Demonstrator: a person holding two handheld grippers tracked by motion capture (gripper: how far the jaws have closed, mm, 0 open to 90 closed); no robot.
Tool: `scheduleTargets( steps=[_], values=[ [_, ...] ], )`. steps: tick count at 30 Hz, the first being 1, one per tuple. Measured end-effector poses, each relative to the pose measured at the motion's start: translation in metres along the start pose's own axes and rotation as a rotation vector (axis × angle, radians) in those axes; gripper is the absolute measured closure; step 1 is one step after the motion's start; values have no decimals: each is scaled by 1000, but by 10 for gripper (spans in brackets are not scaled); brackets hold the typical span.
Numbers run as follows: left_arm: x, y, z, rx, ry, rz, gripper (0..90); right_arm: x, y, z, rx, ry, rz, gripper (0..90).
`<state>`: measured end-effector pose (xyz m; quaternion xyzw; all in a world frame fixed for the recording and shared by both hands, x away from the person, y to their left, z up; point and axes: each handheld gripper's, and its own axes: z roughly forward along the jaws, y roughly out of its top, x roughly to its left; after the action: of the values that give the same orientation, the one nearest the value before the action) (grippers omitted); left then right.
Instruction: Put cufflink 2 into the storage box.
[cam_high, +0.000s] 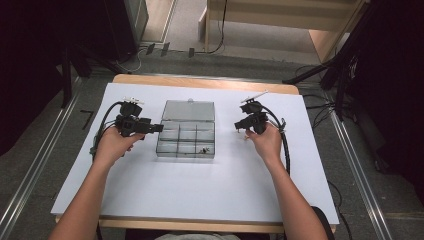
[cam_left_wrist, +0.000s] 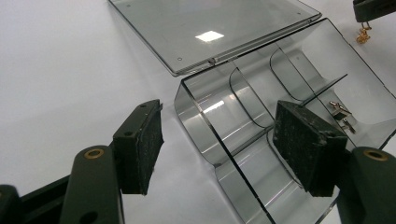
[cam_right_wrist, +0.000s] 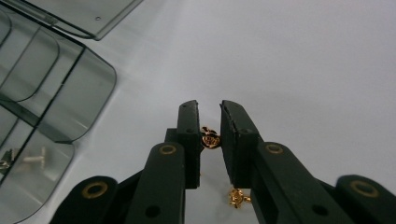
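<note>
The right gripper (cam_right_wrist: 210, 122) is pinching a small gold earring (cam_right_wrist: 209, 138) between its nearly closed pads, just above the white bench (cam_high: 200, 190), well to the right of the clear box (cam_high: 186, 143). A second gold piece (cam_right_wrist: 237, 197) is lying on the bench directly beneath the jaws.

The left gripper (cam_left_wrist: 217, 140) is standing wide open and holding nothing. One pad is sitting outside the box's near wall and the other is hanging over the compartments, so it is straddling that wall without pressing on it.

The grip on the earring looks slight to me. It is caught at one small spot between the pads, and a jolt or a tilt on the way over could be enough to let it slip and bounce away across the bench. With the left gripper not clamping, the light box may also be sliding if the right one nudges it.

The box is lying with its lid (cam_high: 189, 110) folded flat behind it. Its near right compartment is holding small pale metal earrings (cam_left_wrist: 342, 115). The other compartments look empty from here.
</note>
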<state>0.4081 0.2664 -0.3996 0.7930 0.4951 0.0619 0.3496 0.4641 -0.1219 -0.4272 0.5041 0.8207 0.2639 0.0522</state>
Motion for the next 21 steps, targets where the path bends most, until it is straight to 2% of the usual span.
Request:
scheduleTargets(
  steps=[9, 21],
  values=[
    [-1, 0, 1, 2, 1, -1, 338, 15, 2, -11, -16, 47, -26, 797],
    [-1, 0, 1, 0, 2, 0, 338, 36, 4, -18, -21, 79, -72, 798]
  ],
)
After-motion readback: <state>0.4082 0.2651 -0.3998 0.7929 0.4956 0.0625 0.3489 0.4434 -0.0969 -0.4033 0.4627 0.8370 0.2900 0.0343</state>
